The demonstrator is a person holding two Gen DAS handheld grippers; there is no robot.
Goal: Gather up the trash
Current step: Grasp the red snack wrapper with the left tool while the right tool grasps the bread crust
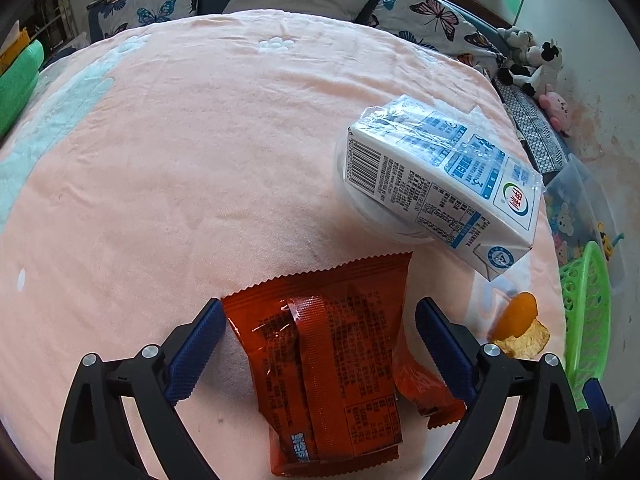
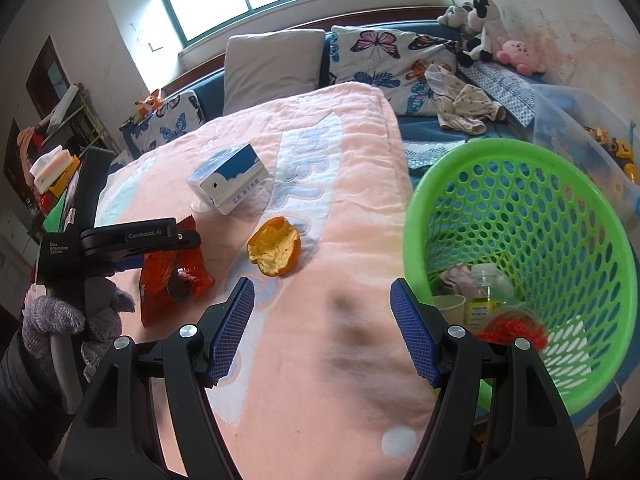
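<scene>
A red snack wrapper (image 1: pixel 320 360) lies on the pink blanket (image 1: pixel 180 180), between the fingers of my left gripper (image 1: pixel 320 312). The jaws are open, and the blue pads stand at its two sides without pressing. Beyond it a white and blue milk carton (image 1: pixel 440 184) rests tilted on a clear plastic lid. An orange peel (image 1: pixel 520 320) lies to the right. My right gripper (image 2: pixel 322 328) hangs open over bare blanket with nothing in it. The wrapper (image 2: pixel 172 276), peel (image 2: pixel 274 248) and carton (image 2: pixel 230 178) lie ahead of it. The left gripper (image 2: pixel 140 240) shows at the left.
A green perforated basket (image 2: pixel 520 200) stands tilted at the blanket's right edge and holds a plastic bottle (image 2: pixel 490 284), a paper cup and red netting. Behind are a sofa with butterfly cushions (image 2: pixel 380 56), plush toys (image 2: pixel 480 24) and a clear toy bin (image 2: pixel 580 128).
</scene>
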